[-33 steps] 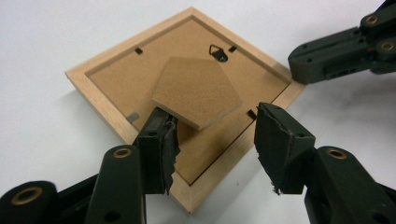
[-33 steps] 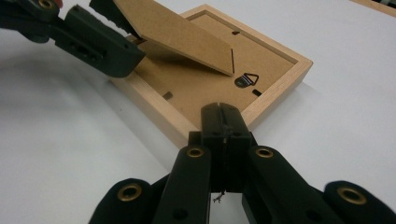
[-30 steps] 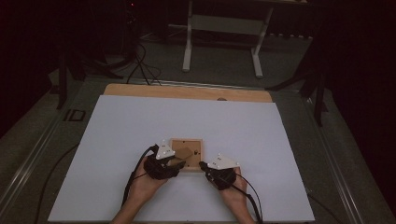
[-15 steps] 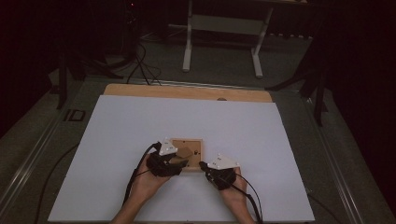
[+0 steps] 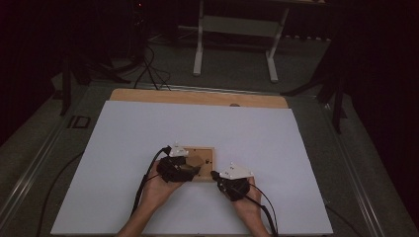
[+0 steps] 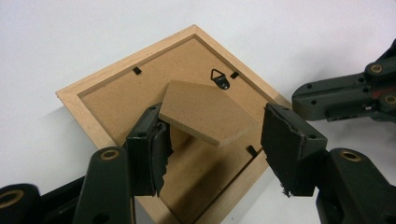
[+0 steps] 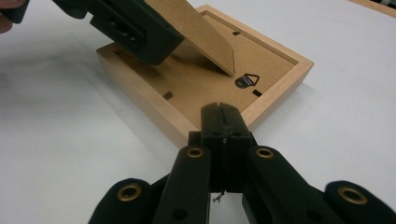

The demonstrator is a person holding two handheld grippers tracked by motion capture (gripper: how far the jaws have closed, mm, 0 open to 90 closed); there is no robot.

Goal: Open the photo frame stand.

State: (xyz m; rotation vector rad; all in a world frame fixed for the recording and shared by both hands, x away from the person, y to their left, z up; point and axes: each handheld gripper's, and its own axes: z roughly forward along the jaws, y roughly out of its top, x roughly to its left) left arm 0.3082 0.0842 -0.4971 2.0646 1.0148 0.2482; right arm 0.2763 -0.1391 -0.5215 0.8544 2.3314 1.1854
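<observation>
Just been spreading wider, left hand-held gripper [image 6: 212,149], easel stand [image 6: 208,112] loose between jaws, propped above face-down picture frame [image 6: 112,100] on white surface [image 5: 123,128]. Right hand-held gripper [image 7: 223,109] pinched together, touching frame's edge.

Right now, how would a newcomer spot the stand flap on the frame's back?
On the white table sheet a wooden picture frame lies face down. The stand flap is the loose brown board tilted up off the backing, between the left gripper's open fingers; the backing stays flat.
</observation>
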